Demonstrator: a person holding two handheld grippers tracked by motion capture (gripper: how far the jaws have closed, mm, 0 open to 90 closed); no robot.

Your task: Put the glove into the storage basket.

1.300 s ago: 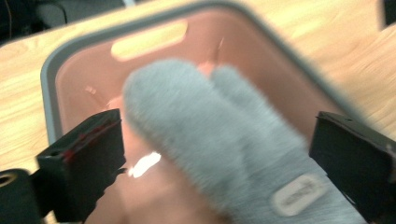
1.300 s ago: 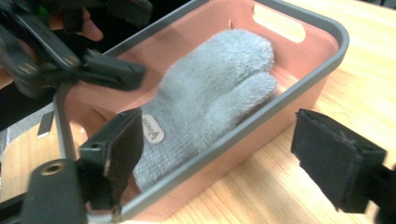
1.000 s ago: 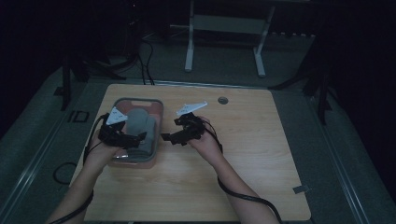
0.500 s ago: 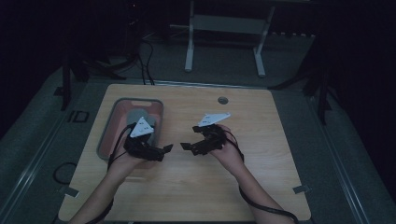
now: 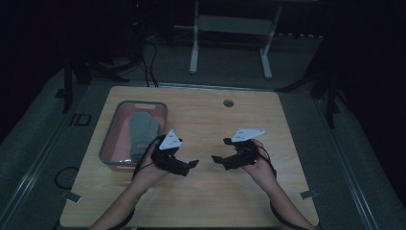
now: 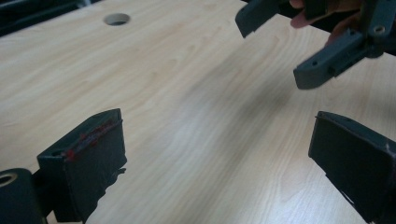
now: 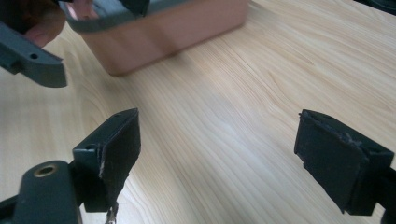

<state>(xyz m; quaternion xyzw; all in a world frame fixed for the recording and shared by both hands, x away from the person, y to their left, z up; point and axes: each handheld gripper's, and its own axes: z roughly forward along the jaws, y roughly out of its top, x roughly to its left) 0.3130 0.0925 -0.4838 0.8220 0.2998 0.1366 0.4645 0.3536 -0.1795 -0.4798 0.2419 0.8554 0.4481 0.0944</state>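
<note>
Pulled back from the bin [image 5: 111,139] toward counter [image 5: 287,124] near edge: left tongs [image 5: 189,166] and right tongs [image 5: 218,160], both spread wide, empty, facing each other. Grey mitt [image 5: 142,129] lying in bin at left edge. Best kept low, apart, clear of bin rim.

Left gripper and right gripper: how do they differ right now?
The left gripper sits beside the pink bin that holds the grey mitt; the right gripper sits farther off, over bare table. The left points toward the right one, and the right points back at it. Both are open, hold nothing, and sit above the wood.
</note>
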